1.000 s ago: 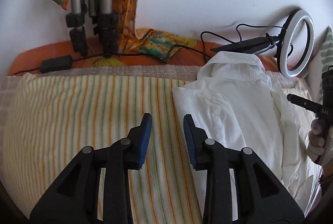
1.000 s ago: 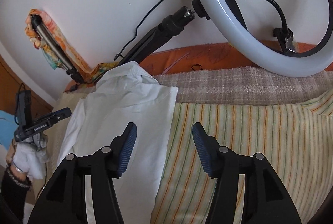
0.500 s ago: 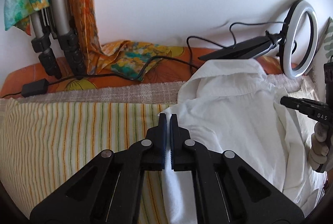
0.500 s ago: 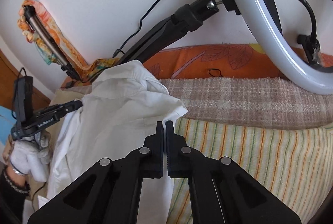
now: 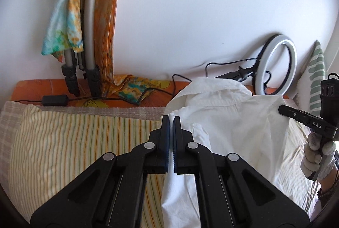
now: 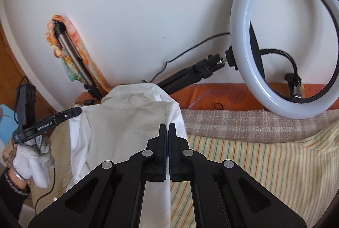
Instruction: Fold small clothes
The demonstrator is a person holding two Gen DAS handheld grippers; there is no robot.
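White shirt (image 5: pixel 228 122) is seen lifted above the striped sheet (image 5: pixel 70 143) of the bed, collar uppermost, cloth hanging down between both views. Left tongs (image 5: pixel 171 120) are pressed together on the shirt's left edge just below the collar; a thin strip of white cloth is caught between the blue pads. Right tongs (image 6: pixel 167 128) are likewise clamped on the opposite edge (image 6: pixel 175 120), fingers level and pointed toward the wall. In the right wrist view the left hand (image 6: pixel 31 156), in a white glove, is wrapped around its handle, held upright at the shirt's far side. Ring light (image 6: pixel 284 41) stands on the orange cover (image 6: pixel 222 96) by the wall
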